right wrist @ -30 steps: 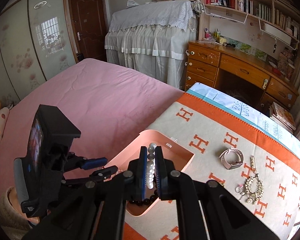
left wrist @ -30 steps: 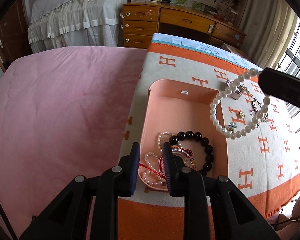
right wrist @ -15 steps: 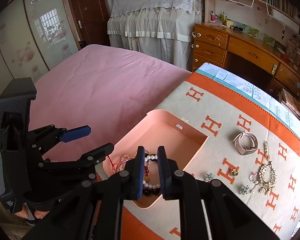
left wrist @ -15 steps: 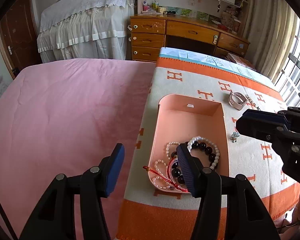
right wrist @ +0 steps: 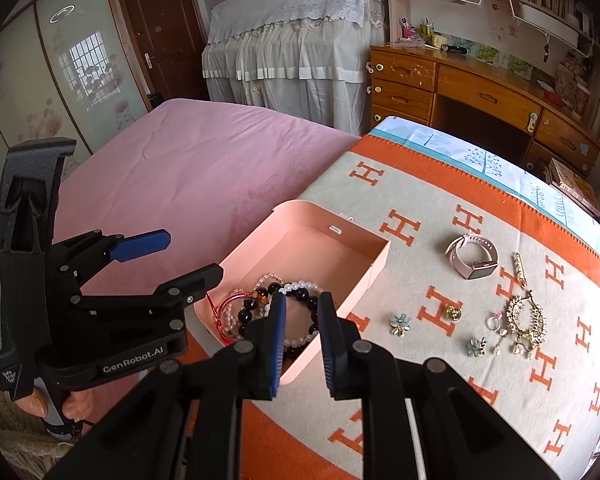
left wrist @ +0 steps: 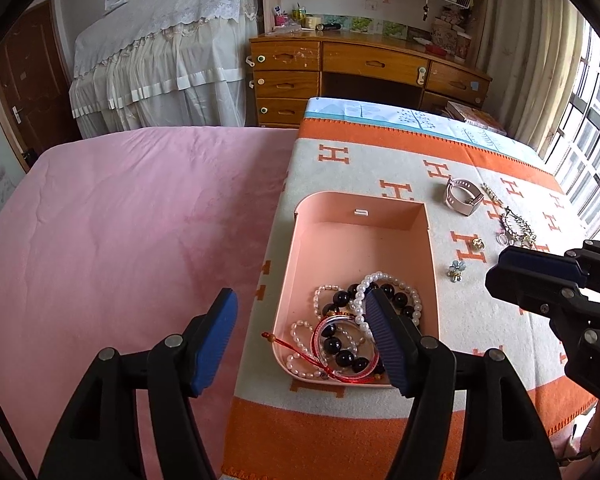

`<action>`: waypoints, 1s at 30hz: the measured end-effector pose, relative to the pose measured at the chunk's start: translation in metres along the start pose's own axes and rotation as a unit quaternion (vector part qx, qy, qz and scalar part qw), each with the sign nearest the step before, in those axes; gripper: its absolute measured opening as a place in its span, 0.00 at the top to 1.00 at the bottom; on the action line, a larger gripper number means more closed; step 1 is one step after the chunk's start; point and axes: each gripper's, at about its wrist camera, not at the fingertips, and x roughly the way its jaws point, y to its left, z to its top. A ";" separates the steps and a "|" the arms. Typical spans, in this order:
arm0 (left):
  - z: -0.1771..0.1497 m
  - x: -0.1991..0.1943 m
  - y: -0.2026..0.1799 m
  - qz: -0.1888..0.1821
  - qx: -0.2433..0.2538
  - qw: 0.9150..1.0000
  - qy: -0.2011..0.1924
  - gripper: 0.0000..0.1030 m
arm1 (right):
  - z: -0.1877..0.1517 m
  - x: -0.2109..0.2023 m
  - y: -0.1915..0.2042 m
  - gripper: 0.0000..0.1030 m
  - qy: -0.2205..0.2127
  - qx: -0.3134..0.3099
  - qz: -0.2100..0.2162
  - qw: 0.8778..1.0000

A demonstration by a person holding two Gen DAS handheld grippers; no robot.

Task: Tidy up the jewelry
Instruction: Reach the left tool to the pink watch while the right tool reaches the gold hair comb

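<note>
Several bracelets (left wrist: 364,320) piled at near end of pink box (left wrist: 360,216), so far end free for more. L gripper (left wrist: 300,336) spread wide, empty; R gripper (right wrist: 302,340) parted, empty, above box's near rim. Watch (right wrist: 472,258), brooches, rings loose on blanket (right wrist: 500,380), nothing blocking reach.

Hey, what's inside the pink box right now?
The pink box holds a white pearl bracelet, a black bead bracelet and a red bangle. The left gripper hides part.
</note>
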 end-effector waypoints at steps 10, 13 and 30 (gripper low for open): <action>0.000 -0.004 -0.028 0.000 0.028 1.000 0.009 0.26 | -0.024 -0.003 -0.021 0.84 0.013 0.011 0.007 1.000; 0.006 -0.007 -0.042 -0.007 0.044 0.999 0.010 0.24 | -0.030 -0.010 -0.035 0.84 0.007 0.015 0.003 1.000; 0.125 0.064 -0.146 -0.065 0.130 0.986 0.081 0.16 | -0.010 -0.052 -0.181 0.74 0.019 -0.004 -0.055 0.998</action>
